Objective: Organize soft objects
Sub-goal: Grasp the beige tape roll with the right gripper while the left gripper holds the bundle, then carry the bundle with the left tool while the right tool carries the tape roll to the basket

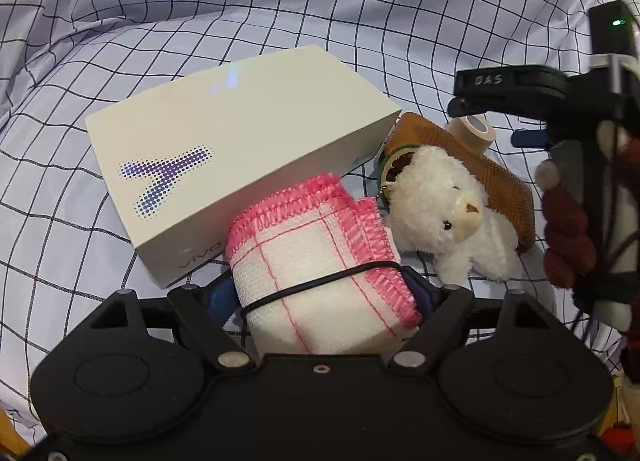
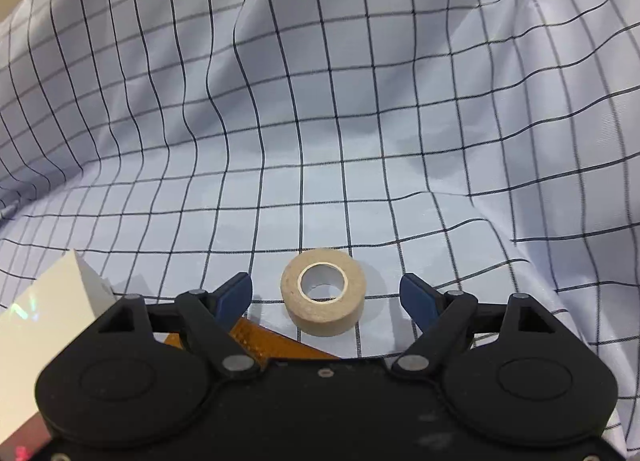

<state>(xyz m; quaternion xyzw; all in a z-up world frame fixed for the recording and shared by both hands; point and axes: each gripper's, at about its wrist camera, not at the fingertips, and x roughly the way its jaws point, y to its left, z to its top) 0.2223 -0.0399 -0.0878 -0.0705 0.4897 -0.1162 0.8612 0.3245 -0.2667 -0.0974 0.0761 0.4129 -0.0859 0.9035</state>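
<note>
A folded white cloth with pink stitched edges (image 1: 320,261), bound by a black elastic band, sits between the jaws of my left gripper (image 1: 320,293), which is shut on it. Just right of the cloth lies a white plush animal (image 1: 444,213), leaning on a brown mesh pouch (image 1: 480,169). A beige tape roll (image 2: 323,291) lies flat on the checked sheet. My right gripper (image 2: 326,295) stands open around the roll, its blue pads (image 2: 236,293) apart from the roll on both sides. The left wrist view shows the same right gripper (image 1: 486,121) beside the tape roll (image 1: 476,129).
A white phone box (image 1: 240,149) lies on the sheet left of the pouch, touching the cloth; its corner (image 2: 52,301) shows at lower left. The brown pouch (image 2: 256,337) peeks out under the right gripper. A dark red knitted thing (image 1: 564,233) hangs at the right. The checked sheet (image 2: 320,101) rises in folds behind.
</note>
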